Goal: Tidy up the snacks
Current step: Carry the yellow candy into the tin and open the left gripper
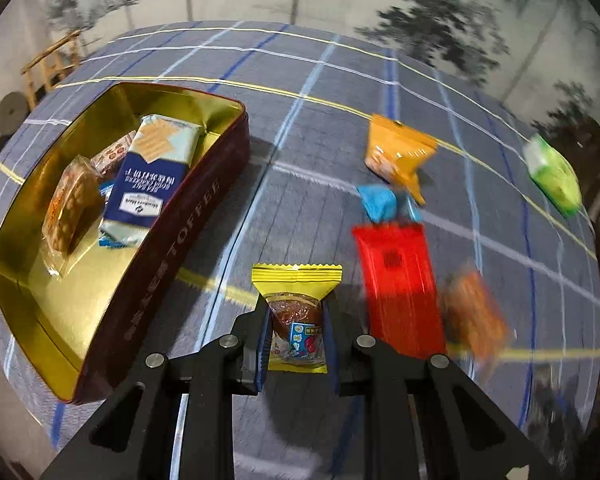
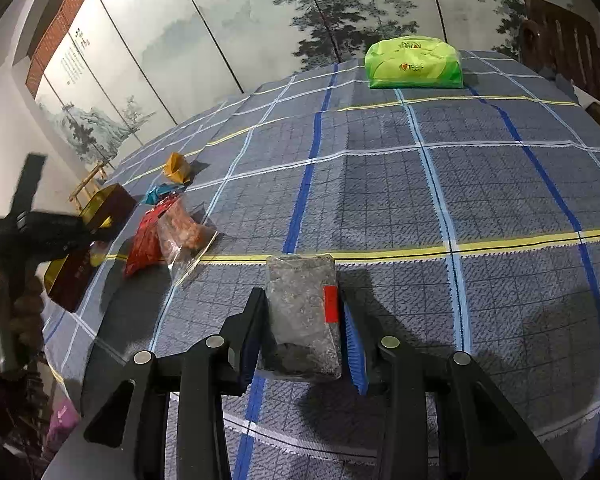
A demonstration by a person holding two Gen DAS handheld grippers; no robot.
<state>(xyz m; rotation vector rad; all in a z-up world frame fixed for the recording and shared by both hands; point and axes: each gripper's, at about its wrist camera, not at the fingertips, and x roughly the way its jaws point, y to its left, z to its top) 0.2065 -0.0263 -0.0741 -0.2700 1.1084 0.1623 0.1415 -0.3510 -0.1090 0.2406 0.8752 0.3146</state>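
My left gripper (image 1: 296,316) is shut on a yellow-edged snack packet (image 1: 296,312) and holds it above the cloth, just right of the open maroon toffee tin (image 1: 172,248) with a gold inside. The tin holds a blue cracker pack (image 1: 152,176) and several other snacks. My right gripper (image 2: 304,320) is shut on a clear grey snack packet (image 2: 304,312) with a red sticker, above the table's near side. In the right wrist view the left gripper (image 2: 32,232) shows blurred at far left, over the tin (image 2: 108,204).
On the checked blue tablecloth (image 1: 300,128) lie a red packet (image 1: 400,284), an orange-brown packet (image 1: 476,316), a blue candy (image 1: 380,200), an orange bag (image 1: 400,152) and a green tissue pack (image 2: 414,64). A wooden chair (image 2: 568,44) stands at far right.
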